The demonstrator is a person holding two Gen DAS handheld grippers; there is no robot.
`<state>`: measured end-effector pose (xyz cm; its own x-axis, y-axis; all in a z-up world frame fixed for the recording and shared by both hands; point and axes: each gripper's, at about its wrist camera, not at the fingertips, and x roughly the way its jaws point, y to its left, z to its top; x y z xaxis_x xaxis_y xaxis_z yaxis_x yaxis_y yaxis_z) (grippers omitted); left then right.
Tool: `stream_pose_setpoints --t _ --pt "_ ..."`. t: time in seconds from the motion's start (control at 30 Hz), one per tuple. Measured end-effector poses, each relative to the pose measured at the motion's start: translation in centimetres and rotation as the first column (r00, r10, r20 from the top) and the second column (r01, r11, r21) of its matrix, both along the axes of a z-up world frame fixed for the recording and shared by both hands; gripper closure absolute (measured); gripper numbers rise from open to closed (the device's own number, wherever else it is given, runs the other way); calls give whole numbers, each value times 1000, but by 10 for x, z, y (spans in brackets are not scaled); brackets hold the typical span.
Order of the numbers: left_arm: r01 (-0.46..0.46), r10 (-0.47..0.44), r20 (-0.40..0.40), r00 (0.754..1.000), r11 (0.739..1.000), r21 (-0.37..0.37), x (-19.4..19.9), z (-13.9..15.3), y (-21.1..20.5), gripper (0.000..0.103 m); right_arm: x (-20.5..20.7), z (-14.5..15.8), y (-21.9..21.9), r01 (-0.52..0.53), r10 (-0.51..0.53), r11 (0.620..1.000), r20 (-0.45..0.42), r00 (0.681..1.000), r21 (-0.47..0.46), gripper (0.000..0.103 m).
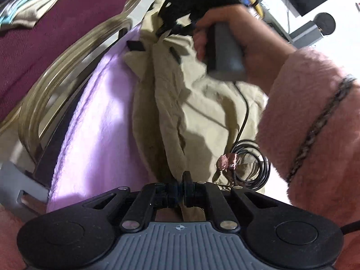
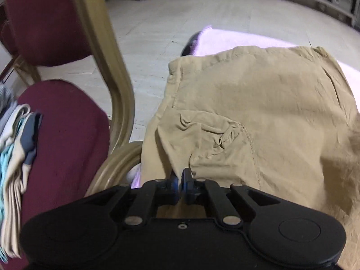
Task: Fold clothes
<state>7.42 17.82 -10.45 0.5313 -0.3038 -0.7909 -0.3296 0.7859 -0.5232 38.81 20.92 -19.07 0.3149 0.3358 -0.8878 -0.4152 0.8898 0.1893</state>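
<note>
Khaki trousers [image 1: 193, 103] lie bunched on a lilac blanket [image 1: 99, 130]. My left gripper [image 1: 182, 180] is shut on a fold of the khaki cloth at its near edge. In the left wrist view the right gripper [image 1: 175, 25] is at the far end of the trousers, held by a hand in a pink sleeve, shut on cloth there. In the right wrist view my right gripper [image 2: 182, 177] is shut on a bunched fold of the trousers [image 2: 270, 117], which spread over the blanket [image 2: 225, 40].
A maroon chair [image 1: 45, 36] with a gold frame [image 2: 112, 67] stands to the left, holding a pile of folded clothes [image 2: 15, 148]. A coiled black cable [image 1: 252, 164] lies on the trousers. Pale floor [image 2: 180, 13] lies beyond.
</note>
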Motion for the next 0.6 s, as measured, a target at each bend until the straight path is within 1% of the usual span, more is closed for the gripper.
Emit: stream_pose_setpoints --t 0.03,0.1,0.13,0.17,0.2,0.23,0.3,0.33,0.37,0.4,0.43,0.47,0.53,0.6 --pt "-3 3 -1 1000 1000 -7 2 -1 2 96 -2 6 2 -26 26 1000 24 999 -17 90" --pt "-9 8 25 1000 1000 28 0 6 4 96 -6 20 7 -74 79 996 90 993 -59 73" --pt "-11 7 50 999 998 64 -2 14 5 96 -9 31 8 -89 99 993 134 986 -78 57" --pt "-14 7 73 997 995 97 -5 25 8 88 -10 41 7 -101 115 991 166 979 -89 49" --pt "-19 6 96 995 991 130 -7 37 12 81 -11 52 7 -112 130 989 198 971 -99 48" --pt "-36 17 131 991 989 145 -12 51 20 72 -10 61 7 -120 141 987 221 965 -106 48" --pt "-65 27 205 978 981 183 -17 78 33 70 -5 78 8 -132 155 985 251 955 -109 51" --pt "-53 3 228 974 975 214 -13 86 36 70 0 84 9 -135 158 985 259 953 -105 58" --pt "-39 -24 250 968 969 245 -8 94 39 70 6 88 9 -135 157 986 262 952 -98 70" --pt "-31 -44 268 962 963 268 0 96 41 70 13 88 10 -128 145 988 257 956 -83 74" --pt "-44 -35 267 963 958 284 8 91 44 71 20 86 11 -112 123 992 244 962 -60 75" --pt "-66 -4 237 971 957 283 10 82 49 76 27 84 12 -96 102 995 230 968 -38 75" --pt "-110 63 169 984 954 280 14 62 59 77 40 72 22 -67 67 998 213 975 -7 75" --pt "-131 109 121 987 972 197 12 50 73 77 49 58 28 -58 56 998 193 980 6 73"
